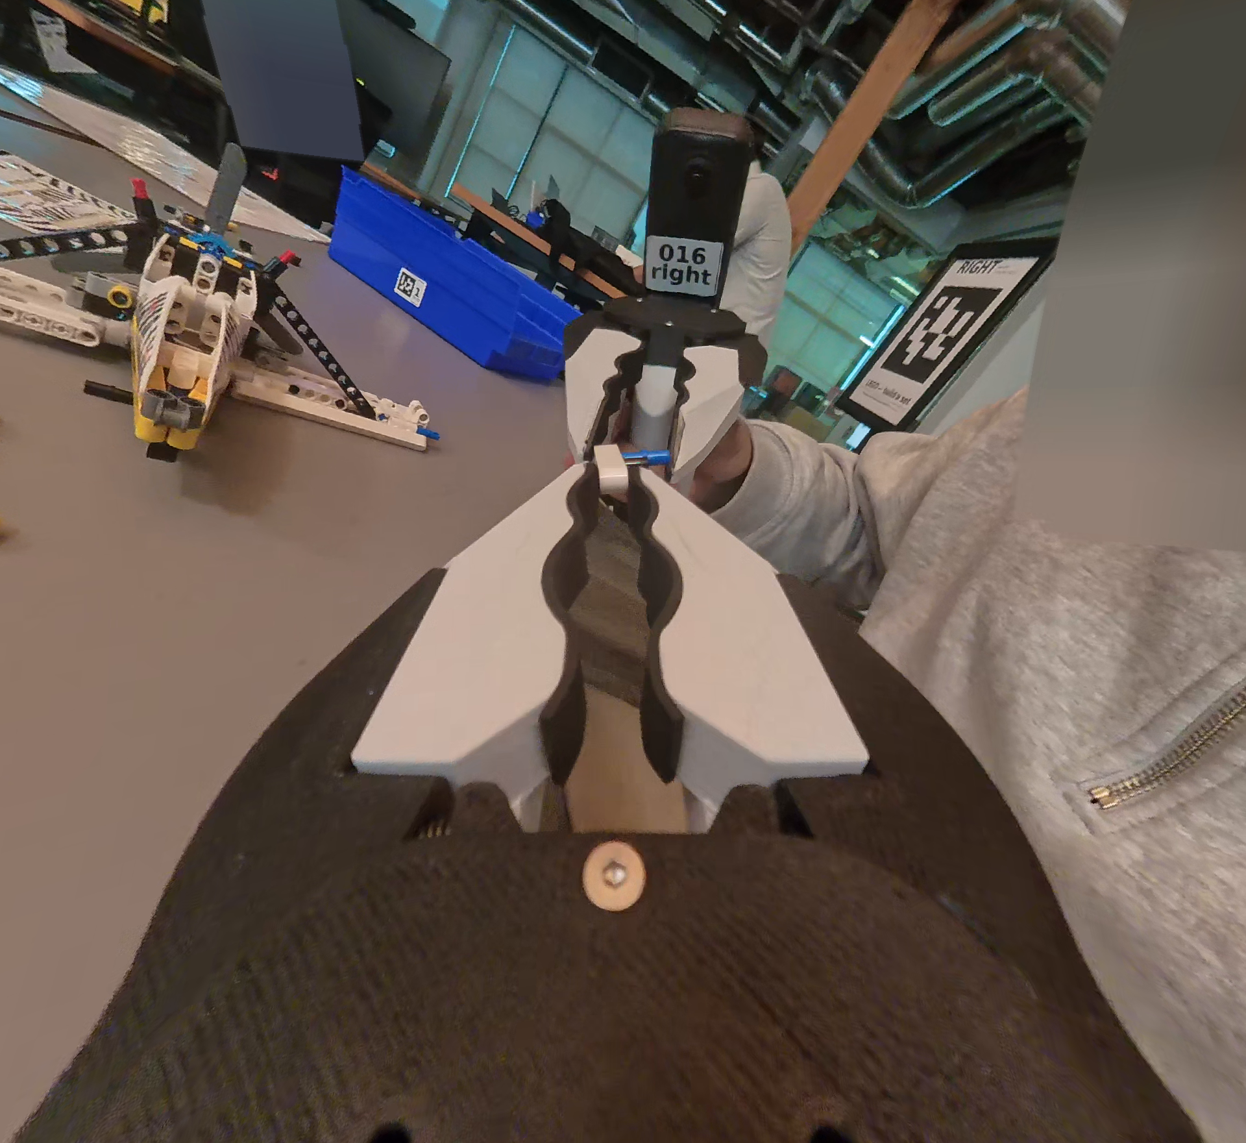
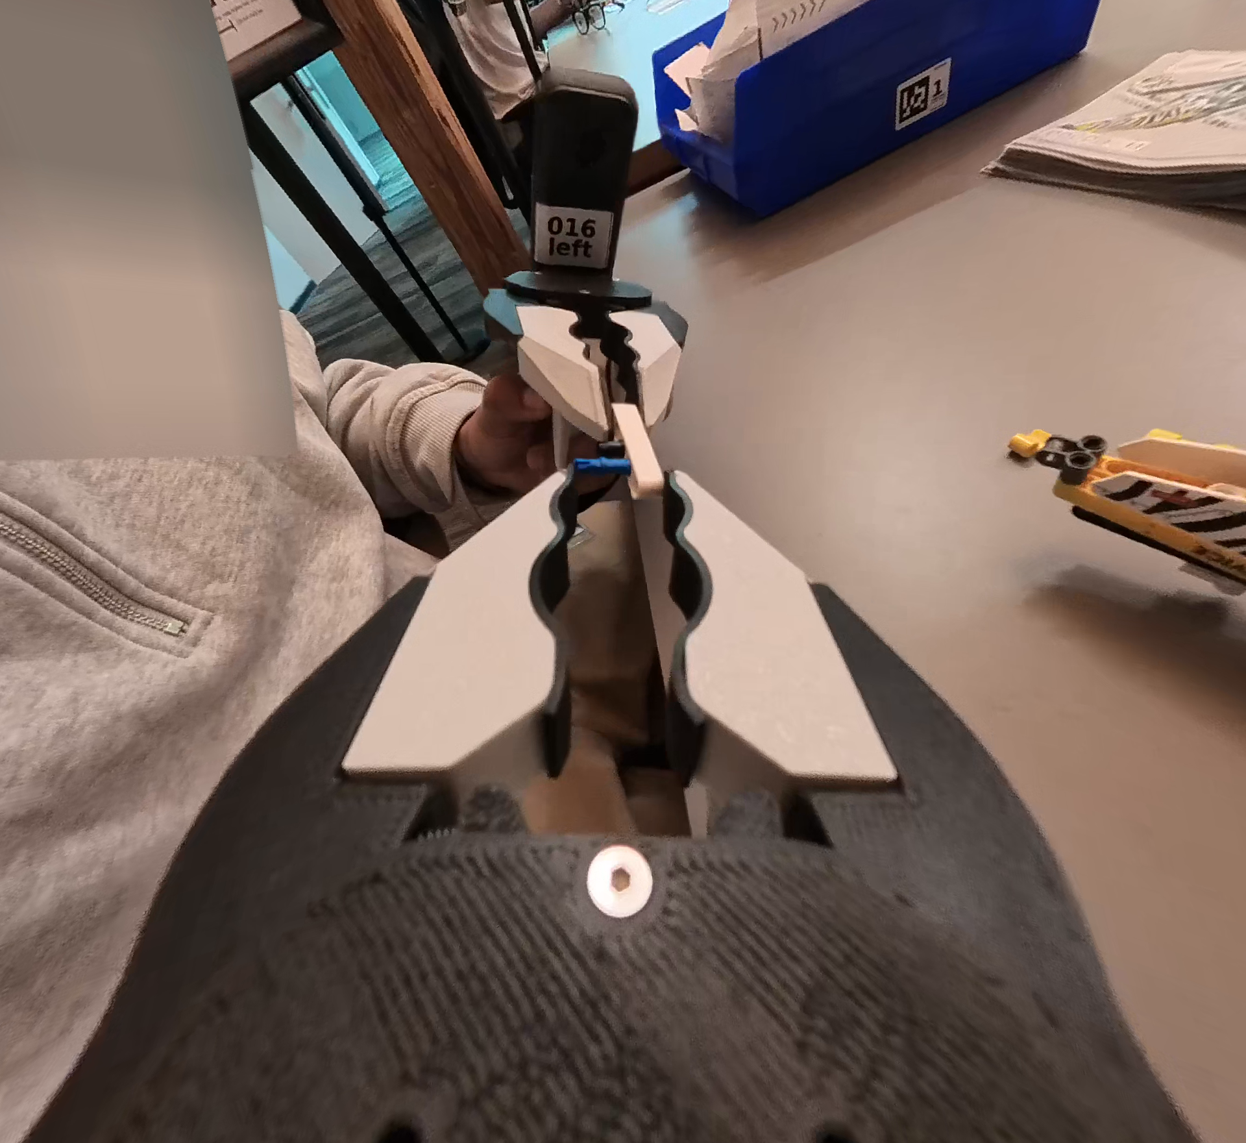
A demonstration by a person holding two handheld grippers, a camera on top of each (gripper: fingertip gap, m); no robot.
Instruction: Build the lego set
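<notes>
So this is a mid-air sub-assembly step: the two grippers are facing each other tip to tip above the edge of the grey table (image 1: 202, 571), right in front of the person's grey hoodie (image 1: 1079, 706).

The left gripper (image 1: 617, 477) is pinched on a small white beam (image 1: 612, 470); from the right wrist view that same white beam (image 2: 637, 450) sticks out of its tips at a slant. The right gripper (image 2: 617, 477) looks narrowed rather than spread, and a blue pin (image 2: 602, 465) sits right at its left fingertip, lying sideways toward the beam. I honestly can't tell if the right gripper is actually clamping the pin or if the pin is already seated in the beam and just touching the finger. In the left view the blue pin (image 1: 648, 456) pokes out of the beam's side toward the right gripper.

The main build, a yellow-and-white lego helicopter (image 1: 195, 328), sits well apart on the table, with the blue parts bin (image 1: 438, 295) behind it and the instruction booklets (image 2: 1146, 126) nearby.

My guess for next: push the pin square into the beam's hole, keeping both tips lined up so it doesn't skew or pop loose, then carry the piece over to the helicopter.
</notes>
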